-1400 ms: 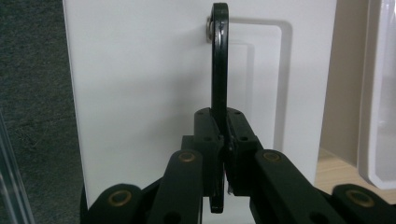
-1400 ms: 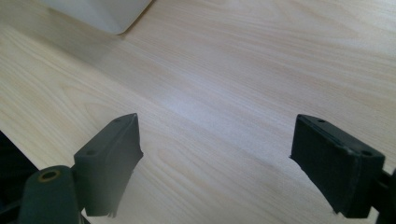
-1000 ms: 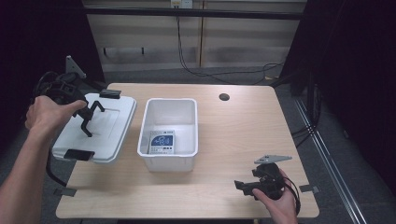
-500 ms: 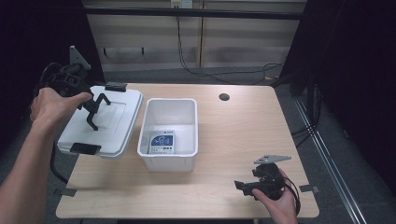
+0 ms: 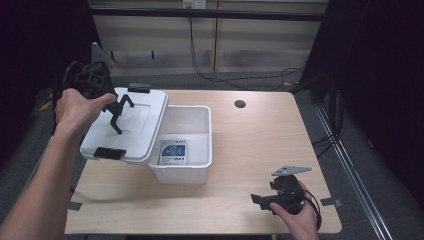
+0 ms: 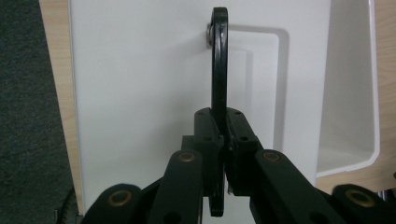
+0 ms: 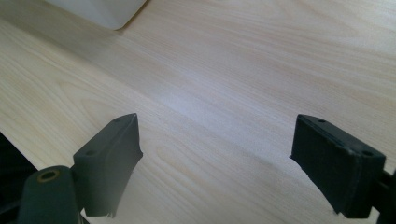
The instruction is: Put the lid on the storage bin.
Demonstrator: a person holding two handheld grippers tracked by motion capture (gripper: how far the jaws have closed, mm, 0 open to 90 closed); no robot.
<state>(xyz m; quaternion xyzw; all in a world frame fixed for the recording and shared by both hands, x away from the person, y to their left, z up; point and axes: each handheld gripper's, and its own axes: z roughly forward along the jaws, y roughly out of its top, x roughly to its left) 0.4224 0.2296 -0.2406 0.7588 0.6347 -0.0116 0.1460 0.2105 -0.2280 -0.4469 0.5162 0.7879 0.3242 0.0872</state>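
A light wooden table (image 5: 260,150) is seen from above, with a round cable hole (image 5: 240,104) near its far edge. On its left half an open white plastic bin (image 5: 187,150) stands, and a white card with a blue print (image 5: 173,151) lies on the bin's floor. A white lid (image 5: 137,130) is held tilted just to the left of the bin, its right edge over the bin's left rim, with a black latch (image 5: 109,153) at its near end and another (image 5: 139,89) at its far end. The lid is gripped by its black handle (image 6: 218,70), which is clamped edge-on between the closed pads of the left gripper (image 6: 223,149); in the high view the same left gripper (image 5: 117,117) is seen reaching down onto the lid's top. The right gripper (image 5: 260,200) is held low over the table's near right corner, well apart from the bin. In the right gripper view its jaws are spread wide with bare wood between them, nothing being grasped.
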